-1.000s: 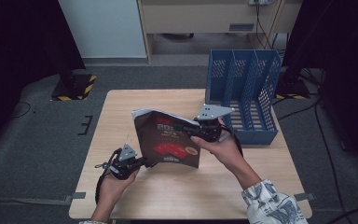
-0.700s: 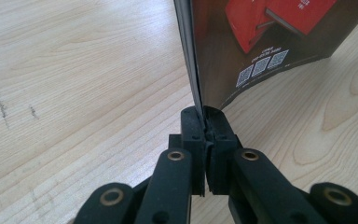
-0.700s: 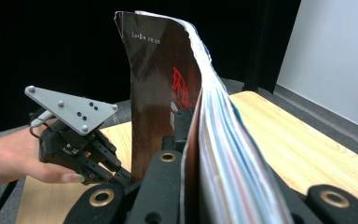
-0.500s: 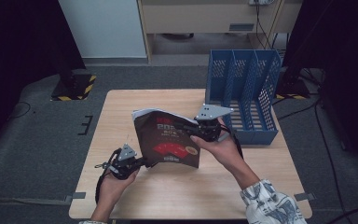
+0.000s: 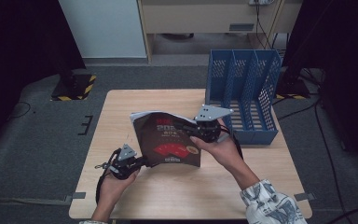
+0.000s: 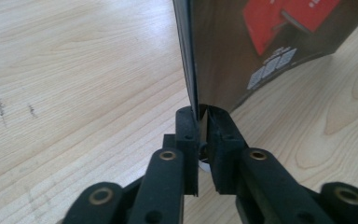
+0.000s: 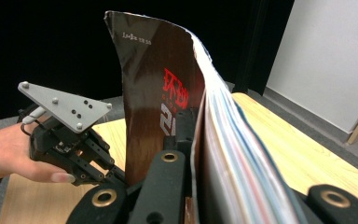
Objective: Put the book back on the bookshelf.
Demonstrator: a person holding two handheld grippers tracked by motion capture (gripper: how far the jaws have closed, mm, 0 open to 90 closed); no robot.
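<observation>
Now your left tool (image 6: 200, 122) has been easing open around the magazine's (image 5: 168, 140) lower corner; your right tool (image 5: 193, 130) clamps its far edge.

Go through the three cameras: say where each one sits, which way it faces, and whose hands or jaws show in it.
High view: above the person's side, looking forward and down on the table; both forearms, left gripper, right gripper.
Left gripper view: rides that gripper, facing along the tabletop; its black jaws pinch the magazine at a lower corner.
Right gripper view: rides that gripper; its jaws clamp the pages.
Shared: the magazine, in all three.
</observation>
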